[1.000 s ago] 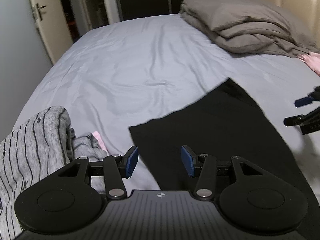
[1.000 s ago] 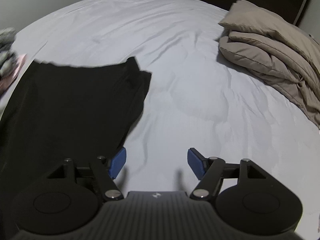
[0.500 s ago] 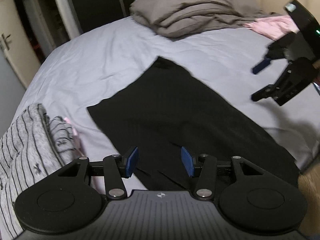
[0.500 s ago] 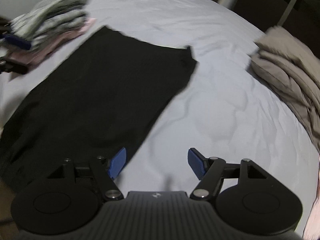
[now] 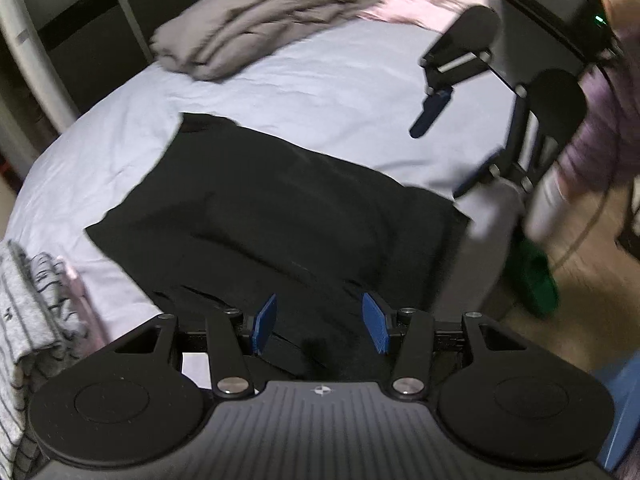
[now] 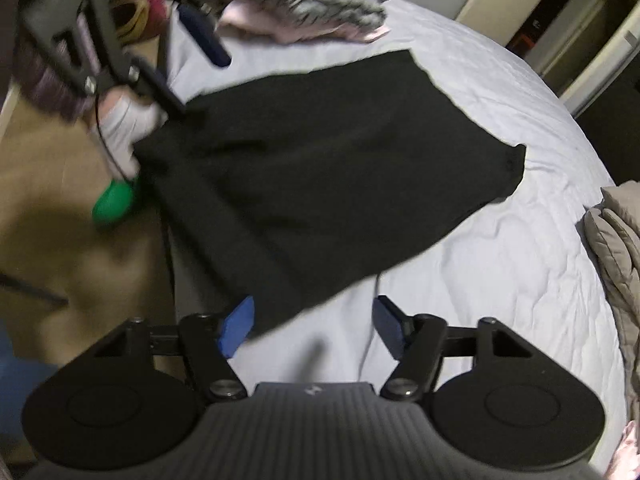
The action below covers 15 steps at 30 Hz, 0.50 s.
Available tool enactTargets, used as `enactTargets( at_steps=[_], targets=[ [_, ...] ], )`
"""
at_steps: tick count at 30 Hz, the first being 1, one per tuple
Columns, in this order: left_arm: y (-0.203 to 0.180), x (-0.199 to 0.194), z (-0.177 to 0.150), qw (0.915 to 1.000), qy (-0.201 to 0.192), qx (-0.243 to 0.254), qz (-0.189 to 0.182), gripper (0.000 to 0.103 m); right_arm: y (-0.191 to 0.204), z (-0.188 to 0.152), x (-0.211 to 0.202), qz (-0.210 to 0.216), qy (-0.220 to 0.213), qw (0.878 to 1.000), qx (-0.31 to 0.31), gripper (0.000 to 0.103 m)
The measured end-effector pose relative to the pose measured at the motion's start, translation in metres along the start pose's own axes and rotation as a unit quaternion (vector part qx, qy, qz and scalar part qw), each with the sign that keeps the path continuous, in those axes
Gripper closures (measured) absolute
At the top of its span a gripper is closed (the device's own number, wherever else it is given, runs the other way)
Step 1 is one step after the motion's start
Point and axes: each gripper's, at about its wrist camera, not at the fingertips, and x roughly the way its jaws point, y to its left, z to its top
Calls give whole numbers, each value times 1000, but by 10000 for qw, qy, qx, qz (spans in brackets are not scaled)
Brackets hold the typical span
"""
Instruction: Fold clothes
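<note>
Black garment (image 5: 280,216) flat on lilac bed (image 5: 320,80), near edge overhanging; open sheet toward 12 o'clock. Left gripper (image 5: 320,324) fingers apart, empty, above hem. Right gripper (image 6: 312,326) closing, nothing pinched.

The black cloth (image 5: 280,208) is soft and dull, with no shine. The bed (image 5: 320,92) has a smooth pale sheet with small wrinkles. The grey blanket (image 5: 248,36) looks thick and soft. The striped top (image 5: 28,312) is knitted and a bit fuzzy. Each hand-held gripper (image 5: 320,322) is dull black plastic with shiny metal screws and ridged blue pads (image 5: 376,324). The floor (image 6: 52,184) looks like smooth wood.
</note>
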Motion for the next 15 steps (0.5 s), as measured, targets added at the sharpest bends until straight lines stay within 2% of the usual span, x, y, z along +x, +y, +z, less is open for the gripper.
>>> enactTargets(
  at_steps=[1, 3, 7, 12, 15],
  targets=[
    [-3, 2, -2, 10000, 30, 59, -29, 57, 2, -3, 3, -16, 38, 10000, 10, 49],
    [-9, 7, -5, 9998, 91, 174, -85, 57, 7, -10, 8, -48, 114, 9999, 30, 57],
    [-10, 16, -5, 9996, 191, 175, -101, 57, 10, -14, 17, 4, 71, 9999, 85, 57],
    [-9, 20, -7, 9996, 275, 58, -56, 57, 17, -8, 27, -51, -7, 9998, -166, 60],
    [-9, 21, -9, 9994, 353, 42, -1, 57, 20, -7, 30, 32, 59, 9998, -167, 84]
  ],
)
